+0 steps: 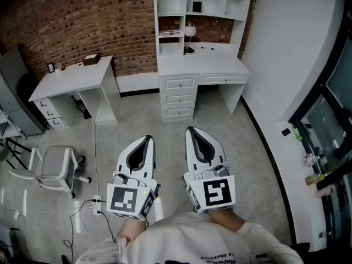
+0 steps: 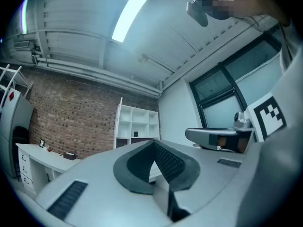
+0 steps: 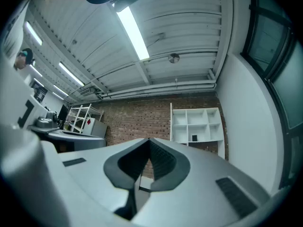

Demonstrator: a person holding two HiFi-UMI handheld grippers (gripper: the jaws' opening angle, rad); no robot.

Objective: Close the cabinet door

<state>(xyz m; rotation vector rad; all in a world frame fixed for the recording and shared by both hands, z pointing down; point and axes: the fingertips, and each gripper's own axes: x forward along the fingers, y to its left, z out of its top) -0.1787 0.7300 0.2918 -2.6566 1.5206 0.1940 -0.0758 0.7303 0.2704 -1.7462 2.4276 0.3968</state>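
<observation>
Left claw (image 1: 147, 138) and right claw (image 1: 190, 130) are both pressed together, empty, side by side over open floor (image 1: 132, 114), well short of the white cabinet (image 1: 201, 15) against the far brick wall (image 1: 82, 15); its door cannot be made out. Only the head view shows the chair (image 1: 55, 166) at left. Print on the shirt (image 1: 214, 256) is unreadable.

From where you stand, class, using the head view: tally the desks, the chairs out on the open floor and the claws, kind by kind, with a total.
Desks: 2 (plain desk, shelved desk)
Chairs: 1 (swivel chair)
Claws: 2 (left claw, right claw)
Total: 5
</observation>
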